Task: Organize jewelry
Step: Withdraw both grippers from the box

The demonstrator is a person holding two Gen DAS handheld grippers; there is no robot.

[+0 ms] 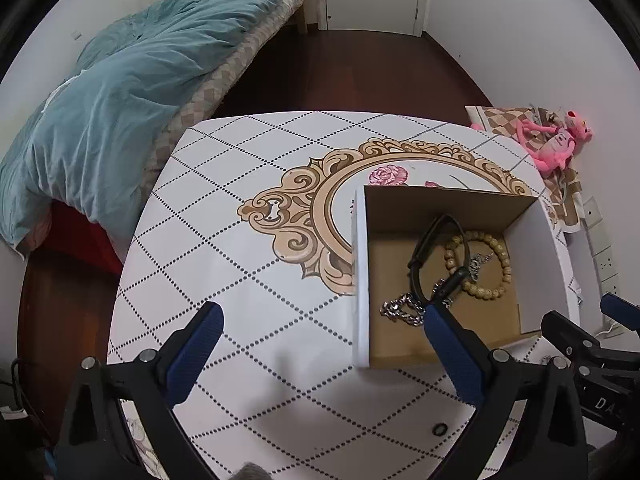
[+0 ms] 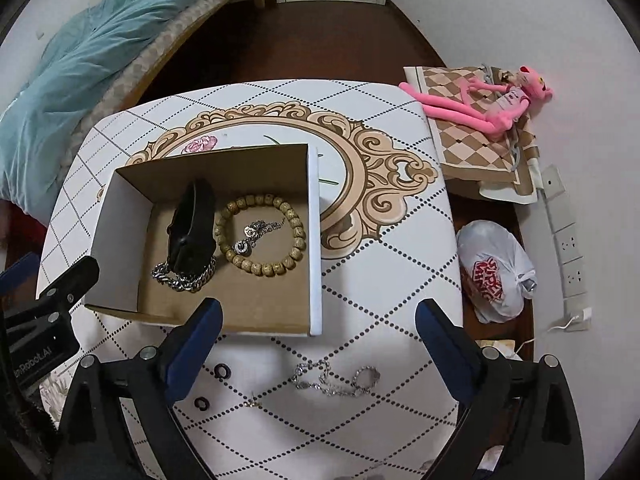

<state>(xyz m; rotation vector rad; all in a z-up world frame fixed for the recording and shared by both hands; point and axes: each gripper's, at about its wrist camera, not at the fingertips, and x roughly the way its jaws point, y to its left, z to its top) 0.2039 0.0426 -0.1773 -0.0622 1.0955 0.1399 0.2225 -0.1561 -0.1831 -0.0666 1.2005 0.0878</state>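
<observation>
Both claws, left claw [image 1: 322, 354] and right claw [image 2: 318, 346], gape released. Round wooden bead bracelet [image 2: 262, 235] lies in cardboard box [image 2: 120, 208]; silvery chain [image 2: 336, 380] on patterned surface [image 2: 384, 280]

The open-topped cardboard box with white outer walls [image 2: 314, 240] stands on the white bench with a dotted diamond pattern [image 1: 248, 264], and its upright sides block any sideways approach; entry is from above only. Inside, the black strap band [image 2: 192, 232], the wooden bead bracelet [image 2: 298, 236], the silver chain links [image 2: 180, 278] and the small silver pendant chain [image 2: 256, 232] crowd the far and middle floor, leaving bare cardboard along the near wall. Left of the box the bench lies open. In front of it, a silver bracelet chain [image 2: 336, 380] and two small black rings [image 2: 223, 371] dot the surface between the right gripper's [image 2: 320, 328] spread jaws.
</observation>
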